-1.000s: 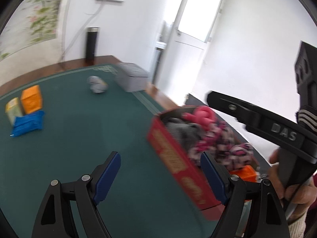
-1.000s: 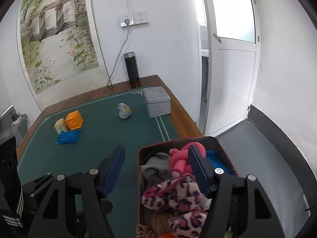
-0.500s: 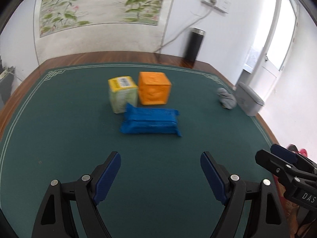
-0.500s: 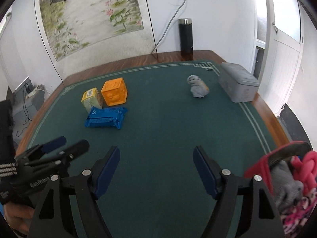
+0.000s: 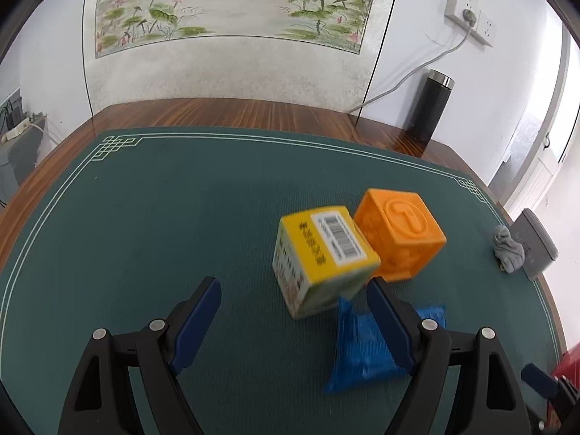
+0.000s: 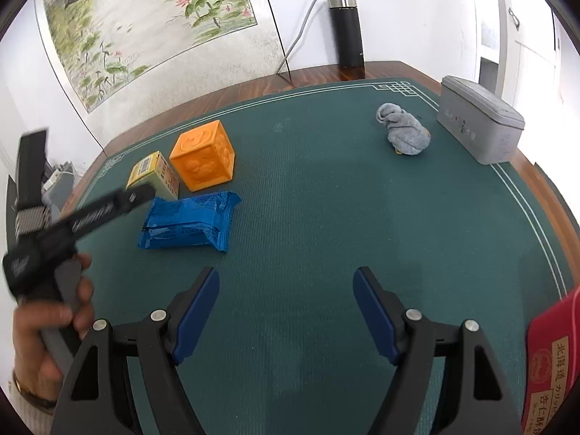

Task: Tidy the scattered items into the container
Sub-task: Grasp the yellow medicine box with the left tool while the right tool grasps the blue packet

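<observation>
Green felt covers your tabletop (image 6: 326, 217), where your left gripper (image 5: 293, 311) hangs wide open and empty near the yellow box (image 5: 322, 253), likely lining up a pickup, while your right gripper (image 6: 286, 308) is equally open and empty, the red container (image 6: 554, 355) at the right edge.

The green-matted surface (image 6: 326, 217) carries a yellow carton (image 6: 154, 177), orange cube (image 6: 203, 159), blue packet (image 6: 190, 223), grey cloth (image 6: 404, 132), grey tin (image 6: 478, 123) and black flask (image 6: 346, 32).

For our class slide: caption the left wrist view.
Open left tongs near a yellow box, orange cube and blue packet.
</observation>
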`<state>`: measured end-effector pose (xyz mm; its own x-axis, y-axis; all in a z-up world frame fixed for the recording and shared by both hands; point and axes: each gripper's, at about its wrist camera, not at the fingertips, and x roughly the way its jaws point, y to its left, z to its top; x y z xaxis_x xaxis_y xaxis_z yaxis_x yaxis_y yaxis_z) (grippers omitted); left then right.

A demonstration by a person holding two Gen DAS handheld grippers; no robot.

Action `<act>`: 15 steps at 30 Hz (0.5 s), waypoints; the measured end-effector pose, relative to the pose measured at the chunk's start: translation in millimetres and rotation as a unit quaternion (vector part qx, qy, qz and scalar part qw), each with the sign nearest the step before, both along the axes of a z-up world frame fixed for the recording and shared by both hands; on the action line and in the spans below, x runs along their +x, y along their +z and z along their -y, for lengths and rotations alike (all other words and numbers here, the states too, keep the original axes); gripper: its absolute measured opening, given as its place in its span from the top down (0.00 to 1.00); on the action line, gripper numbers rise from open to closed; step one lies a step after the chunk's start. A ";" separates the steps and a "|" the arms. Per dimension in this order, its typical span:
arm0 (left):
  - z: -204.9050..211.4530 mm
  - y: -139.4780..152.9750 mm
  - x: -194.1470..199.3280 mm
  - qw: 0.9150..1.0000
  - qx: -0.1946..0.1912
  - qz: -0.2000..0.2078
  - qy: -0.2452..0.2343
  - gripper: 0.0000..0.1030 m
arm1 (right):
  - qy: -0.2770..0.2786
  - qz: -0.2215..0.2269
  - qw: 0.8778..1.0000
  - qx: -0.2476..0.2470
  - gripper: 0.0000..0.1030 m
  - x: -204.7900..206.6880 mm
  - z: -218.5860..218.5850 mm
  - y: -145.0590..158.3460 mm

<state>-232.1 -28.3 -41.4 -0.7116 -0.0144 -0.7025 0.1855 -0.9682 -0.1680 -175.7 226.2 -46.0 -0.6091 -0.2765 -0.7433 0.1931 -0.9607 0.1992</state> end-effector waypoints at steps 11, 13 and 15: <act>9.8 -4.0 -20.4 1.000 0.019 0.010 0.008 0.40 | 0.064 -0.001 0.998 0.025 0.23 -6.7 30.2 -9.7; 16.0 -4.2 -20.8 1.000 0.014 0.014 0.013 0.42 | 0.075 0.002 0.997 0.029 0.23 -12.0 35.8 -10.4; 25.3 -4.1 -20.7 0.999 0.030 0.014 0.012 0.43 | 0.089 0.011 0.996 0.022 0.23 -18.1 41.1 -11.0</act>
